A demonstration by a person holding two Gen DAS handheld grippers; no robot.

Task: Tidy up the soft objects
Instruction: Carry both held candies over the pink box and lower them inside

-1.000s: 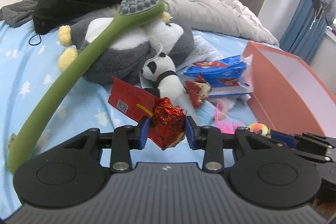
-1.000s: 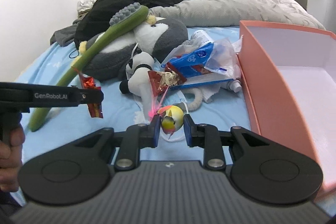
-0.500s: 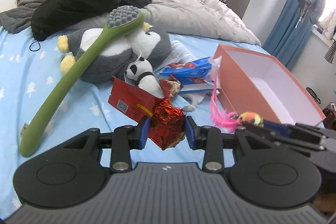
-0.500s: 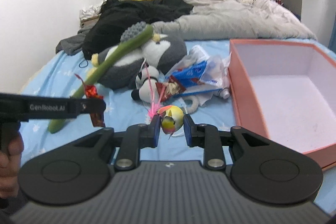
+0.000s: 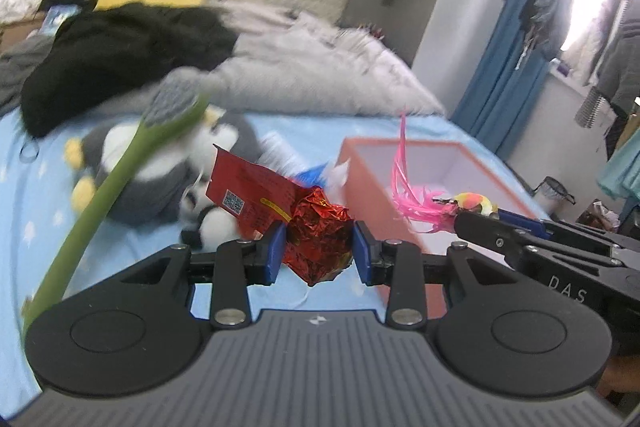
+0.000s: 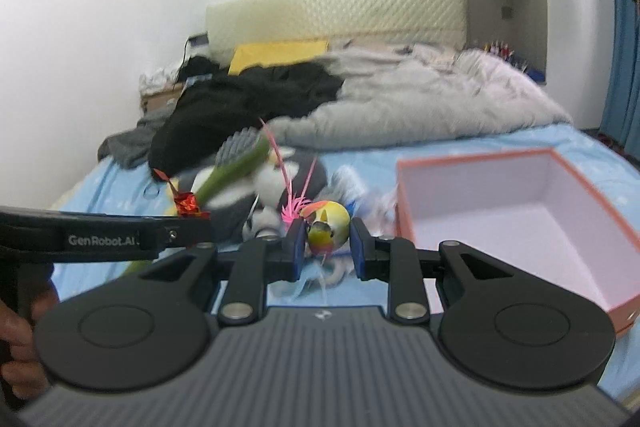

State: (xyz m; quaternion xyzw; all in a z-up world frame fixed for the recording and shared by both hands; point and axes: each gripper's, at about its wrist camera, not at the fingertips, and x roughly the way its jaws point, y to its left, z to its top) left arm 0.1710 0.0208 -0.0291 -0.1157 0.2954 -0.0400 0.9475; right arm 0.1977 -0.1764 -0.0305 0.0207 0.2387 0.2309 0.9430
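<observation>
Grippers hang above a blue-sheeted bed (image 5: 24, 195). The left gripper (image 5: 319, 251) clamps a crumpled red wrapper (image 5: 316, 235); the right gripper (image 6: 325, 243) pinches a yellow ball (image 6: 330, 221) trailing pink feathers (image 6: 298, 203). An open pink box (image 6: 404, 195) sits by the bed's right edge. Mid-bed, plush toys (image 5: 160, 179) lie under a green brush (image 5: 120, 179), with a grey duvet (image 6: 420, 107) and black clothes (image 5: 120, 51) toward the headboard.

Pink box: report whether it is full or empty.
Empty as far as visible: the pink box shows a bare pale floor and inner walls in the right wrist view. Its near corner is hidden behind the claw.
</observation>
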